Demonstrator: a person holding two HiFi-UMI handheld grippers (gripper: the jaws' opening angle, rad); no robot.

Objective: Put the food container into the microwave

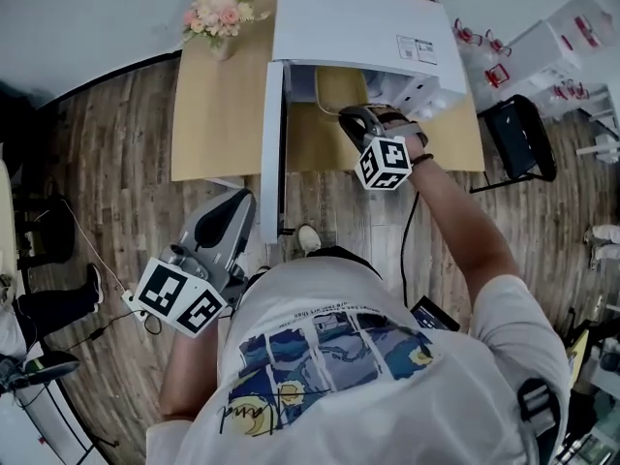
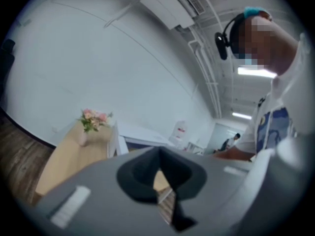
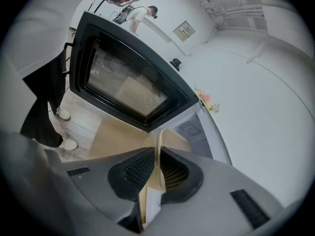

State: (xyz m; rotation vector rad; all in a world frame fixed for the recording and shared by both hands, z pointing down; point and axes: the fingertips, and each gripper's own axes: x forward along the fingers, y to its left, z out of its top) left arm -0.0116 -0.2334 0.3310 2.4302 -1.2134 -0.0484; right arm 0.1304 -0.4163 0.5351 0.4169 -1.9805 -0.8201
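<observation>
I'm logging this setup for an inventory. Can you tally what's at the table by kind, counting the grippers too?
microwave: 1
container: 1
flower vase: 1
grippers: 2 (left gripper, right gripper)
Total: 5

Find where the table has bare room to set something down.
Bare: the table left of the open door, below the flowers. Crowded: the microwave mouth, where the right gripper holds the container.
</observation>
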